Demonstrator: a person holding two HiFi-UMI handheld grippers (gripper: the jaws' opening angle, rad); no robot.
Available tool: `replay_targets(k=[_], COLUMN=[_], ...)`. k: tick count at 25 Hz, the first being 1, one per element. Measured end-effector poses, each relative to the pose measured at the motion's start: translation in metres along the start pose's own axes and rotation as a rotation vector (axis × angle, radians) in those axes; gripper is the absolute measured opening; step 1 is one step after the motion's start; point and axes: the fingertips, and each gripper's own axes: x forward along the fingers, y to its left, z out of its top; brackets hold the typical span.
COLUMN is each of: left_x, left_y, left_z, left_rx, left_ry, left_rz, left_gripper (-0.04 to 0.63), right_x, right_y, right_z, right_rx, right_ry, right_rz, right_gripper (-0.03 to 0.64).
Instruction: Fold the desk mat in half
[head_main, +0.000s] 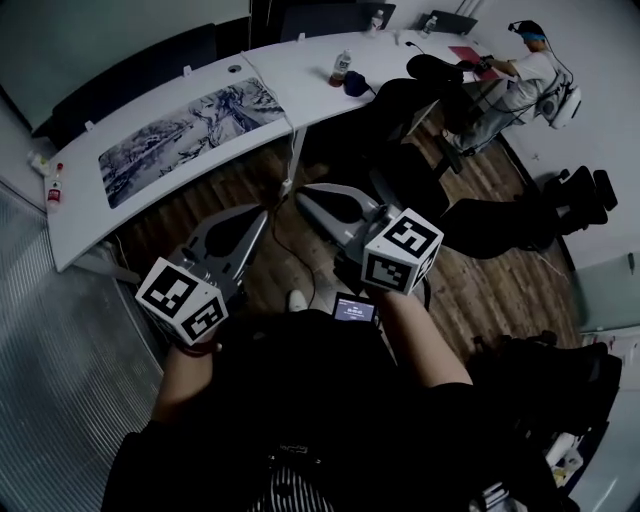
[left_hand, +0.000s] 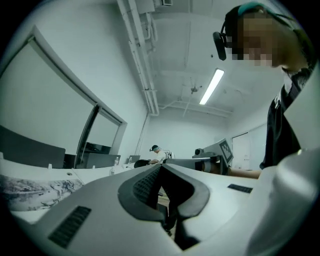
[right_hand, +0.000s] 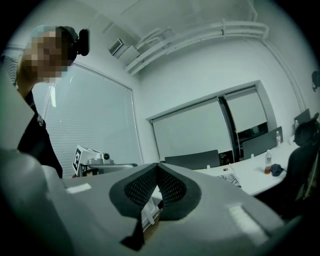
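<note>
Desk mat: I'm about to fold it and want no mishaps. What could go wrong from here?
The left gripper and right gripper are shut, off the desk; they must open to pinch the flat mat. A cable crosses the desk by the mat's right end and might snag. The small bottle near its left end could tip.

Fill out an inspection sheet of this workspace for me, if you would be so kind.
Surface: curved white desk, mostly bare.
Job's things: desk mat lies flat and unfolded on the desk.
Clutter: bottle and dark object right of the mat; small bottle at the desk's left end.
Grippers: left gripper and right gripper both shut, empty, held over the floor, short of the mat.
Cables: white cable hangs off the desk edge.
Surroundings: wooden floor, black chairs, another person seated at the far end.
</note>
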Motion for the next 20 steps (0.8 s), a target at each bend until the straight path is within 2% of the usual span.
replay_targets(k=[3, 7, 10, 14, 16, 18, 19, 20], left_x=[0.001, -0.002, -0.005, 0.000, 0.001, -0.009, -0.018, -0.028], left_y=[-0.005, -0.010, -0.010, -0.010, -0.017, -0.019, -0.012, 0.000], left_z=[-0.003, -0.001, 0.003, 0.006, 0.009, 0.012, 0.011, 0.011], left_rx=[0.002, -0.042, -0.033, -0.059, -0.027, 0.074, 0.094, 0.073], left_ry=[0.007, -0.008, -0.013, 0.001, 0.018, 0.055, 0.067, 0.067], left_rz=[-0.012, -0.039, -0.052, -0.071, -0.088, -0.089, -0.073, -0.045], left_gripper=[0.006, 0.006, 0.006, 0.006, 0.006, 0.006, 0.006, 0.006], right_x=[-0.009, -0.011, -0.009, -0.012, -0.011, -0.004, 0.004, 0.013], right_y=[0.007, 0.002, -0.001, -0.002, 0.000, 0.001, 0.004, 0.011], right_z=[-0.002, -0.008, 0.000, 0.003, 0.009, 0.019, 0.022, 0.023], right_rx=[0.016, 0.060, 0.057, 0.071, 0.066, 0.087, 0.113, 0.118], right_ry=[0.006, -0.019, -0.045, -0.055, -0.068, -0.112, -0.134, -0.134], right_rz=[0.034, 0.041, 0.040, 0.033, 0.043, 0.054, 0.073, 0.095], right_gripper=[0.003, 0.003, 0.003, 0.003, 0.003, 0.003, 0.003, 0.003])
